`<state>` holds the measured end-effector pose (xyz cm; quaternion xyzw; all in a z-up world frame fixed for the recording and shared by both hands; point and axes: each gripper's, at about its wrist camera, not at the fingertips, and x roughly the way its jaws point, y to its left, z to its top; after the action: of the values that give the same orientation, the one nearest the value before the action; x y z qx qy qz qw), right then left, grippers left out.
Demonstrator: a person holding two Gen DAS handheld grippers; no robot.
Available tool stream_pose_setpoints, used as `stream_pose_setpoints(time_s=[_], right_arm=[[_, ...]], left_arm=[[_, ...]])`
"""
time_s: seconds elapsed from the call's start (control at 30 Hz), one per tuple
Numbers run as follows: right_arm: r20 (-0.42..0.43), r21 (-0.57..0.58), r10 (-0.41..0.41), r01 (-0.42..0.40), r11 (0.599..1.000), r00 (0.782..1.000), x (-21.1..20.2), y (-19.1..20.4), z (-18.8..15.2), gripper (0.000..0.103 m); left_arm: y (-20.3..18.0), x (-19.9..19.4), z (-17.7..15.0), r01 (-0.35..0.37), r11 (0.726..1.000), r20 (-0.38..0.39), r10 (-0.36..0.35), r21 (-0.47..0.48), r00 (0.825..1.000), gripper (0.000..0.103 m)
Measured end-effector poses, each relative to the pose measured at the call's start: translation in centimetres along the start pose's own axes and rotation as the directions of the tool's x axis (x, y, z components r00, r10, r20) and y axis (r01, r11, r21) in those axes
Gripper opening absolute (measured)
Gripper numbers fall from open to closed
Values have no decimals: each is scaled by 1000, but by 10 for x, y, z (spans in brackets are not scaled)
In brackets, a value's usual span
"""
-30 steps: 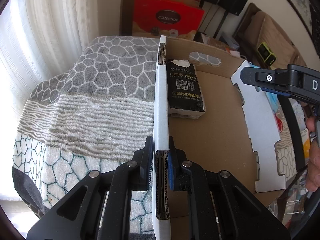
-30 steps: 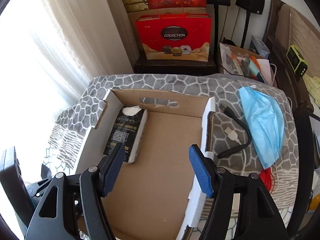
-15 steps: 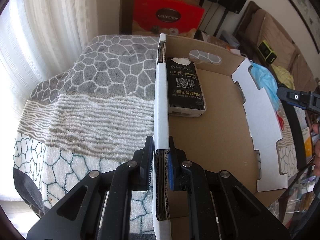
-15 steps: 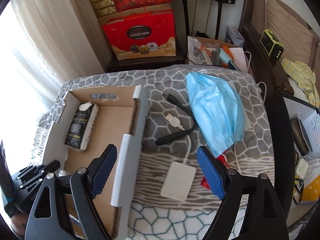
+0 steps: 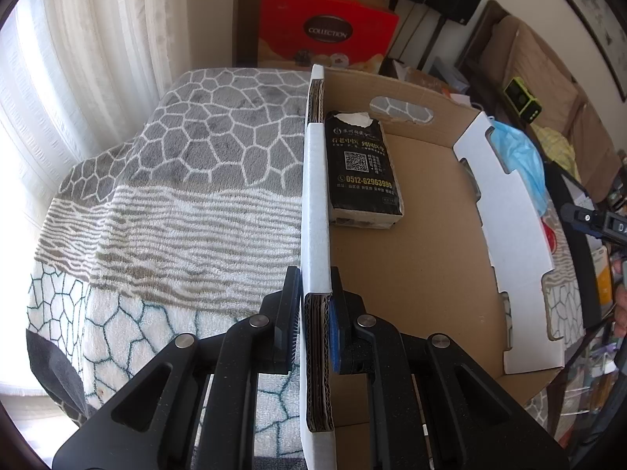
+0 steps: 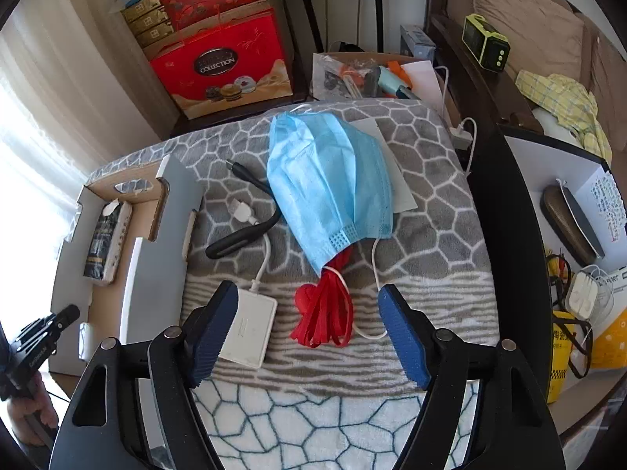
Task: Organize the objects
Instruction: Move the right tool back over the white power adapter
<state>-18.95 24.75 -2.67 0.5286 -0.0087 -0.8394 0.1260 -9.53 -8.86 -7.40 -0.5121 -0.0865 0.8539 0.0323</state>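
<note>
Right now the left gripper [image 5: 315, 329] is pinched tight on the near side wall of the cardboard box [image 5: 423, 266], one finger outside the wall and one inside. Inside that box, a black tissue pack [image 5: 362, 172] lies flat against the same wall, toward the far end, with white tissue poking out of its top. The box sits on a grey and white patterned blanket [image 5: 176, 203], and a cut-out handle hole shows in its far wall.

Meanwhile the right gripper [image 6: 307, 335] hangs over the blanket beside the box with its jaws spread and closing; its pads press on nothing. A bundle of red ribbon [image 6: 325, 313] lies on the blanket between the two blue pads [image 6: 403, 337], apart from both. A white charger block [image 6: 247, 327] lies just beside the left-hand pad, partly hidden behind it, with its white cable running up to a plug. A black flexible USB stick [image 6: 250, 223] lies near that plug. A blue face mask [image 6: 329, 184] rests farther back, its lower corner over the top of the ribbon. A red gift bag [image 6: 223, 66] stands past the blanket's far edge.
</note>
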Motion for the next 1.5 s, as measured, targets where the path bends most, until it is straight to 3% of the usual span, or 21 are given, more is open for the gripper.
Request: stream_pose_setpoints(time_s=[0.17,0.43,0.57,0.77,0.93,1.07,1.2,1.3,1.5], right_arm=[[-42,3,66,-66,998,997,12,9,-7,52],[-41,22,108,-108,994,993,17,26,-10,43],[-18,-9,103,-104,995,994,9,36,-7,43],[-79,-1,141,-142,990,987,26,44,-9,43],[-97,26,108,-106,994,989,36,42,-14,43],[-105,34,73,-70,997,992,41,40,-13,56],[-115,34,75,-71,997,991,48,39,-13,56],[-107,14,48,-46,999,993,47,42,-13,43],[-80,35,86,-83,996,993,40,32,-14,42]], left_arm=[[0,0,0,0,1000,-1,0,0,1000,11],[1,1,0,-3,1000,-3,3,0,1000,11],[1,1,0,-3,1000,-3,3,0,1000,11],[1,1,0,-3,1000,-2,3,-1,1000,11],[1,1,0,-3,1000,-2,3,-1,1000,11],[1,1,-1,-2,1000,-2,2,-3,1000,11],[-1,1,-1,-2,1000,-1,2,-3,1000,11],[-1,1,-1,-2,1000,-2,2,-3,1000,11],[-1,1,-1,-3,1000,-1,3,-4,1000,11]])
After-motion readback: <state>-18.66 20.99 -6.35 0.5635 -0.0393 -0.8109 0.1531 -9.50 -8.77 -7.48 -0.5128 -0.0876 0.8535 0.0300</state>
